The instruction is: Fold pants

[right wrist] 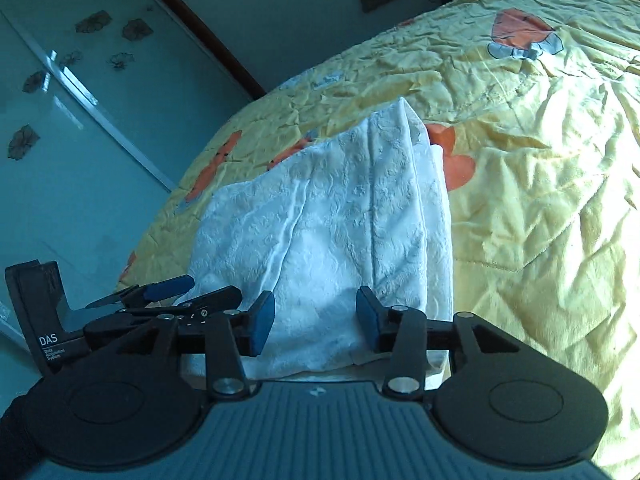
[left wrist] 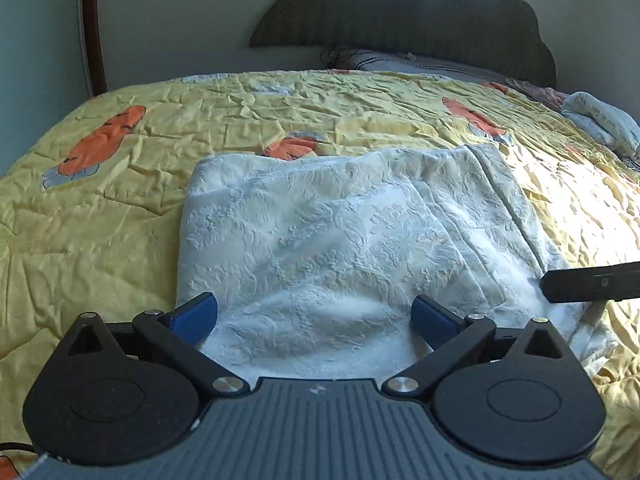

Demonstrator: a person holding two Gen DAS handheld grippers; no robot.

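Note:
The white textured pants point(left wrist: 320, 240) lie folded in layers on the yellow quilt point(left wrist: 120, 220) of the bed. My left gripper point(left wrist: 314, 318) is open, its blue pads apart over the near edge of the pants, holding nothing. My right gripper point(right wrist: 315, 320) is open too, its blue pads on either side of the near end of the pants point(right wrist: 332, 220). The left gripper's fingers point(right wrist: 168, 286) show at the left in the right wrist view. A black finger point(left wrist: 592, 286) of the right gripper enters the left wrist view at the right edge.
The quilt carries orange prints point(left wrist: 104, 140). A dark headboard point(left wrist: 400, 12) and pillow point(left wrist: 420, 64) stand at the far end. A folded pale cloth point(left wrist: 600, 122) lies far right. A glass wardrobe door point(right wrist: 72, 120) with flower stickers stands left of the bed.

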